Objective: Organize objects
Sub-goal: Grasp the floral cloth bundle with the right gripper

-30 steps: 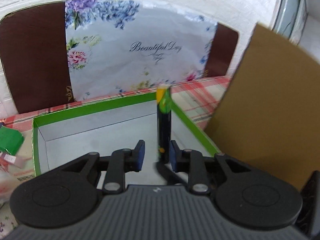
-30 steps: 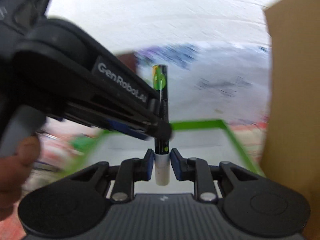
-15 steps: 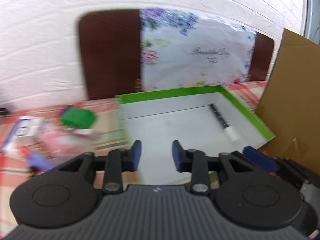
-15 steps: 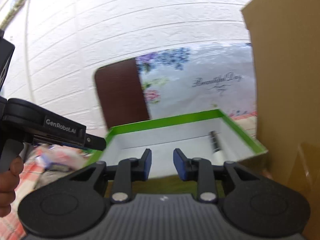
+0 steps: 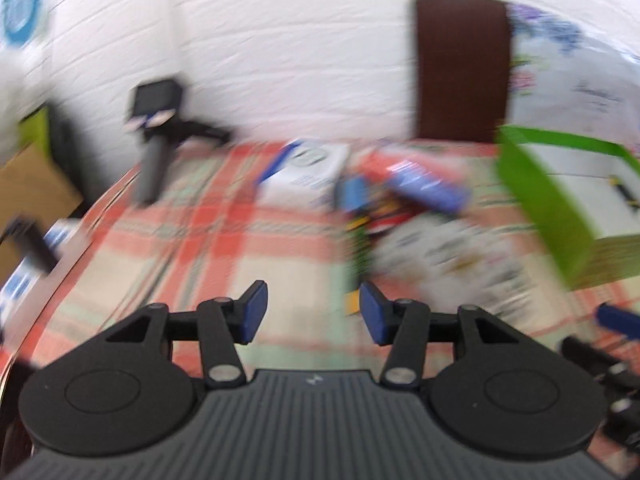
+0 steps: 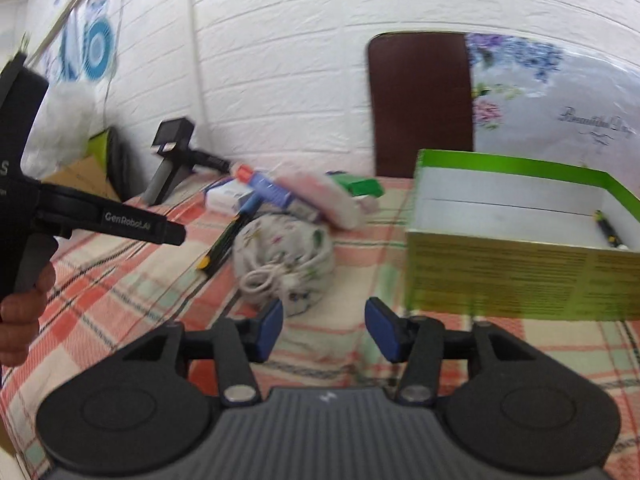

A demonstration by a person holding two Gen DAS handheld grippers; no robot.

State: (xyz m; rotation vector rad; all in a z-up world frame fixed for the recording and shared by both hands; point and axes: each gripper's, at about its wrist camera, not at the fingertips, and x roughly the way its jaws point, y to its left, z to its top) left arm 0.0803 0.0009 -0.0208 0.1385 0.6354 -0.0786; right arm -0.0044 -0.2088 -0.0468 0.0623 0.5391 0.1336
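Note:
A green-rimmed box (image 6: 520, 276) with a white inside stands on the right of the checked tablecloth; it also shows in the left wrist view (image 5: 556, 216). A black marker (image 6: 608, 232) lies inside it by the right wall. My right gripper (image 6: 323, 328) is open and empty, low over the cloth, left of the box. My left gripper (image 5: 311, 310) is open and empty over bare cloth; its body shows in the right wrist view (image 6: 120, 224). A floral fabric pouch with a white cord (image 6: 284, 260) and a dark pen (image 6: 220, 248) lie ahead.
A pile of small items lies at the back: a white box (image 5: 308, 172), a blue tube (image 6: 264, 188), a pink pack (image 6: 320, 196), a green packet (image 6: 360, 186). A black handheld device (image 6: 172, 160) leans by the brick wall. A brown chair back (image 6: 420, 100) stands behind the table.
The marker left my right gripper and now lies in the green box. Both grippers opened wider and swung left, away from the box, toward the pile of items.

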